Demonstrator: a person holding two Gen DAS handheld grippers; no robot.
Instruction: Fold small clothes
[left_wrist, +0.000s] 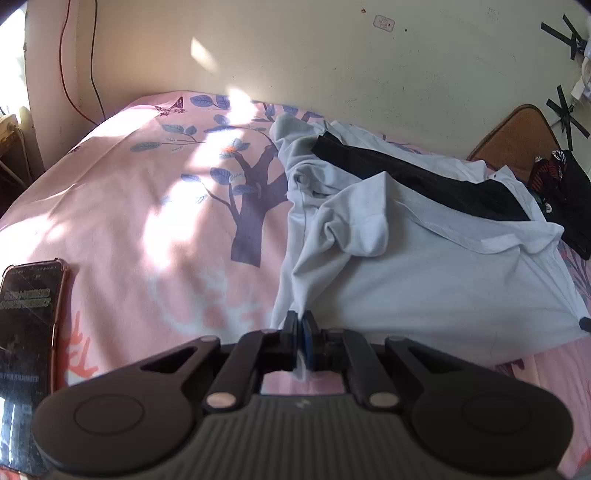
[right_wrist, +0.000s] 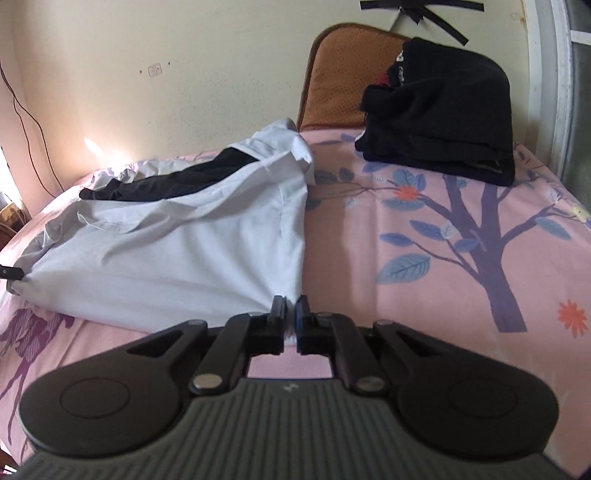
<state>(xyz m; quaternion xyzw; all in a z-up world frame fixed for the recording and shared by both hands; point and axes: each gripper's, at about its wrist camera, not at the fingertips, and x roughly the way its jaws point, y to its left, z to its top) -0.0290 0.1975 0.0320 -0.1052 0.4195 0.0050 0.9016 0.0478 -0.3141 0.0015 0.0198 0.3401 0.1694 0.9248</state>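
Shirt (left_wrist: 424, 280) corners pinched: left hand-held gripper (left_wrist: 302, 325) clamped on one, right hand-held gripper (right_wrist: 290, 310) on other.

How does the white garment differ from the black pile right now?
The white garment lies spread and rumpled, its near corners pinched by the left gripper and right gripper; the black pile sits folded, stacked and untouched near the brown headboard. Both rest on the pink bedsheet.

Left gripper (left_wrist: 302, 320): angled downward, jaws pinched nearly together on a corner of the white garment (left_wrist: 424, 273). Right gripper (right_wrist: 290, 304): also tilted down, jaws closed on another corner of the same cloth. Both low over the bed.
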